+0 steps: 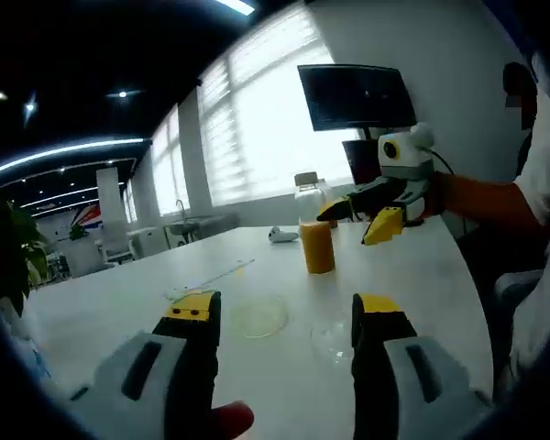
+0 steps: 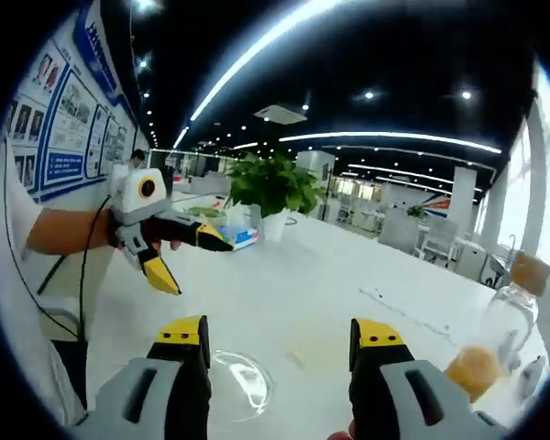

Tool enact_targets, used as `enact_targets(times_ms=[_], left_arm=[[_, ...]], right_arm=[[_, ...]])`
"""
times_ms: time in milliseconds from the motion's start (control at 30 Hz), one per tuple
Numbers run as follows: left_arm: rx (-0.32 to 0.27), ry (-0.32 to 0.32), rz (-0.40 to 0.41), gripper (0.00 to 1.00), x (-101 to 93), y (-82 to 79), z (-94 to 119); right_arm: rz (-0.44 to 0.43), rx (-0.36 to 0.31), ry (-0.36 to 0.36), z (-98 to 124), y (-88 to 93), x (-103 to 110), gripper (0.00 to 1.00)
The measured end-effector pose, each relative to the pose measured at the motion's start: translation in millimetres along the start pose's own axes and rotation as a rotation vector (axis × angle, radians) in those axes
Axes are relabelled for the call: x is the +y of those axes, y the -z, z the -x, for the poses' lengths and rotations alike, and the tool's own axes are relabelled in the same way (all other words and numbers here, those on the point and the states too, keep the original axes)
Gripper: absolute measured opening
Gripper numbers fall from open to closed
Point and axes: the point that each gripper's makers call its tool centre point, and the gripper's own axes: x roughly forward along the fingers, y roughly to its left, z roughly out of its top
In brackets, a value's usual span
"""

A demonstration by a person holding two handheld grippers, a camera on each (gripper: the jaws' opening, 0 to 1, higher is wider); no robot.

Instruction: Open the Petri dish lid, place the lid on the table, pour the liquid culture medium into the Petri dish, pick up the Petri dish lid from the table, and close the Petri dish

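We are working over a broad white table (image 1: pixel 422 275) in an open office with ceiling light strips and tall windows with blinds (image 1: pixel 257 128); a dark monitor (image 1: pixel 356 96) stands far beyond the left gripper's jaws, and a potted plant (image 2: pixel 273 183) sits well ahead of the right gripper's jaws, past a small box of supplies (image 2: pixel 238 227).

In the left gripper view, our left gripper (image 1: pixel 284 316) has its yellow-tipped jaws spread wide with nothing between them. Just ahead of the gap, nearer the left jaw, the Petri dish (image 1: pixel 258 315) lies flat on the table; a second clear round piece, which we take for the Petri dish lid (image 1: pixel 332 341), lies just inside the right jaw. Farther ahead, between the jaws' lines, stands the bottle of orange culture medium (image 1: pixel 315 229) with a tan cap, upright on the table. Beyond it a person's hand holds the other gripper above the table.

In the right gripper view, our right gripper (image 2: pixel 277 337) is likewise wide open and holds nothing. A clear round dish piece (image 2: pixel 243 380) lies just inside its left jaw; the bottle stands well off beyond the right jaw.
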Motion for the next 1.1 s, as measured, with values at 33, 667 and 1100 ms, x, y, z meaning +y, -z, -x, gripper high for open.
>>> enact_targets(times_ms=[33, 667, 1100], left_arm=[[0.004, -0.049, -0.007, 0.49, 7.9, 1.9, 3.8], [-0.127, -0.454, 0.038, 0.47, 68.7, -9.2, 74.5], [-0.112, -0.667, 0.059, 0.47, 91.0, 1.6, 126.6]], right_arm=[[-0.025, -0.028, 0.021, 2.8, -3.6, -8.1, 0.54], [-0.105, -0.231, 0.392, 80.8, -0.7, -53.3, 0.58], [-0.085, -0.264, 0.607, 157.3, 3.1, -80.2, 0.63]])
